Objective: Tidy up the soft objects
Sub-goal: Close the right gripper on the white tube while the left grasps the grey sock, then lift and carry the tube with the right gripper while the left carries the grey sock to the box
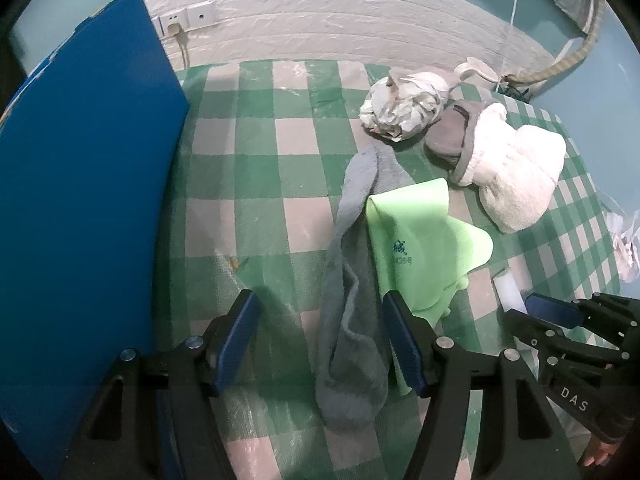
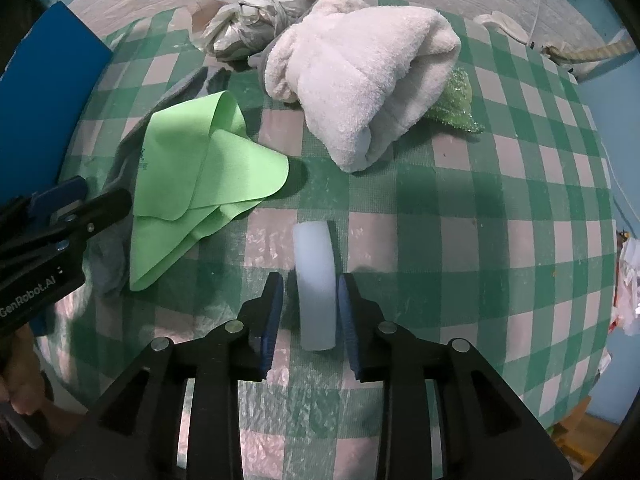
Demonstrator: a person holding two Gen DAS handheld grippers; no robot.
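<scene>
One green-checked tablecloth (image 2: 460,216) | white brick wall (image 1: 340,12) | blue board (image 1: 80,200)

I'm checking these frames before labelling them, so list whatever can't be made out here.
- Grey sock, left wrist view: its right edge runs under the green cloth.
- Sparkly green item, right wrist view: mostly hidden behind the white towel.
- White tube, right wrist view: whether the right gripper pads touch it is unclear.
- Blue board, left wrist view: cut off by the frame edge.
</scene>
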